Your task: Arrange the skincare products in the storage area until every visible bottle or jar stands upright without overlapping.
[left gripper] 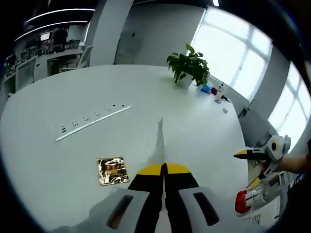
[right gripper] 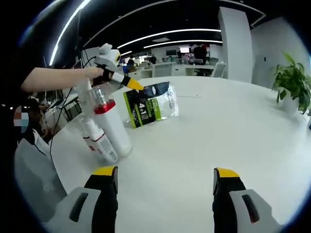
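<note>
1. Yellow-tipped and black, the left gripper (left gripper: 164, 170) has its jaws pressed flat together with nothing between them, hanging over a white round table (left gripper: 97, 150).
2. Just left of those jaws in the left gripper view lies a small gold foil packet (left gripper: 112, 170), flat on the table; farther out runs a white power strip (left gripper: 92, 123), and at the far edge stands a potted plant (left gripper: 189, 68) with a few small items beside it.
3. At the right edge of that view the right gripper (left gripper: 250, 167) comes in, with a white bottle topped by a red band (left gripper: 252, 198) below it.
4. In the right gripper view, the right gripper (right gripper: 165, 182) has its jaws spread wide, holding nothing, above bare tabletop.
5. Beyond, to the left, a tall white bottle with a red collar and silver cap (right gripper: 111, 121) stands tilted near the table edge, and a smaller white tube (right gripper: 98, 139) leans just beside it, touching or nearly so.
6. Behind them sits a green, black and white pouch (right gripper: 150, 104).
7. A person's hand (right gripper: 95, 73) carries the left gripper (right gripper: 127, 82), whose yellow tip is above the bottle's cap.
</note>
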The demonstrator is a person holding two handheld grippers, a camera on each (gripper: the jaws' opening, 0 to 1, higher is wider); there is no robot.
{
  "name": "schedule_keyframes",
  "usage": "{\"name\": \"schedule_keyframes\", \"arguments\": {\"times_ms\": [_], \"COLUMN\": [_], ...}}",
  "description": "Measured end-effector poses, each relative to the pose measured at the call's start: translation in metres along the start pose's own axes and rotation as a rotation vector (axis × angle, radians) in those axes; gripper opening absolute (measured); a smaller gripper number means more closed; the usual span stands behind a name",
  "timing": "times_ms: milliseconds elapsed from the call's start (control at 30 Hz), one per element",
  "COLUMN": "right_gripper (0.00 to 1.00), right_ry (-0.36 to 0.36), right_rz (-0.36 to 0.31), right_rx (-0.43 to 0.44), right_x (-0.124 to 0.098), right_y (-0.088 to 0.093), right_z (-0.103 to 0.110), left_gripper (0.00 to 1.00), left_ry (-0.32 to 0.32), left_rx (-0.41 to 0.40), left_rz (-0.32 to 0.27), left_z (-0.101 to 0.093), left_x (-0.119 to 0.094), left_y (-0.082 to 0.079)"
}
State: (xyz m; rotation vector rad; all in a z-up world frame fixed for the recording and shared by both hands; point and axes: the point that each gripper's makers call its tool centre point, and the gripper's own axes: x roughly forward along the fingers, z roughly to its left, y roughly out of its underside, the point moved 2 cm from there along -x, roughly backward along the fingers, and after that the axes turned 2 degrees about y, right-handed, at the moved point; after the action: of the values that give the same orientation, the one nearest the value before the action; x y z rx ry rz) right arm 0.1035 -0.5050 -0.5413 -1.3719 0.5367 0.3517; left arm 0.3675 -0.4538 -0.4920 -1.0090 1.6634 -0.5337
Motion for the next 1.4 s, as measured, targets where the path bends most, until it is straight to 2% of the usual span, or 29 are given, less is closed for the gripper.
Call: {"name": "schedule_keyframes", "arguments": {"times_ms": [233, 300, 400, 500, 633, 733, 833, 1000, 1133, 1233, 1400], "right_gripper": [0.85, 0.85, 0.85, 0.85, 0.84, 0.83, 0.82, 0.84, 0.84, 0.84, 0.84], "right_ry": [0.004, 0.003, -0.018, -0.071, -0.151, -0.208, -0.26, -0.357, -0.438, -0.471, -0.569], "right_rz": [-0.049, -0.07, -0.142, -0.218, -0.279, -0.321, -0.355, -0.41, -0.459, -0.493, -0.575], "right_rx": [0.016, 0.014, 0.048, 0.113, 0.18, 0.203, 0.232, 0.304, 0.406, 0.432, 0.583], "right_x": [-0.011, -0.015, -0.021, -0.026, -0.028, -0.029, -0.028, -0.032, -0.034, -0.035, -0.039], "right_y": [-0.015, -0.022, -0.04, -0.06, -0.081, -0.096, -0.109, -0.129, -0.146, -0.158, -0.182], "right_z": [0.003, 0.004, 0.01, 0.019, 0.038, 0.053, 0.065, 0.084, 0.093, 0.099, 0.106], "left_gripper": [0.04, 0.04, 0.04, 0.04, 0.04, 0.04, 0.04, 0.04, 0.04, 0.04, 0.04], "left_ry": [-0.021, -0.024, -0.023, -0.034, -0.031, -0.016, -0.001, 0.044, 0.099, 0.139, 0.203], "left_rx": [0.018, 0.019, 0.024, 0.046, 0.067, 0.089, 0.115, 0.125, 0.124, 0.129, 0.143], "left_rz": [-0.019, -0.036, -0.058, -0.084, -0.111, -0.129, -0.146, -0.179, -0.204, -0.223, -0.252], "left_z": [-0.017, -0.013, -0.019, -0.022, -0.033, -0.045, -0.05, -0.074, -0.101, -0.123, -0.161], "left_x": [-0.023, -0.027, -0.039, -0.055, -0.074, -0.088, -0.095, -0.118, -0.135, -0.149, -0.167], "left_y": [-0.014, -0.018, -0.033, -0.051, -0.066, -0.075, -0.083, -0.096, -0.101, -0.103, -0.103]}}
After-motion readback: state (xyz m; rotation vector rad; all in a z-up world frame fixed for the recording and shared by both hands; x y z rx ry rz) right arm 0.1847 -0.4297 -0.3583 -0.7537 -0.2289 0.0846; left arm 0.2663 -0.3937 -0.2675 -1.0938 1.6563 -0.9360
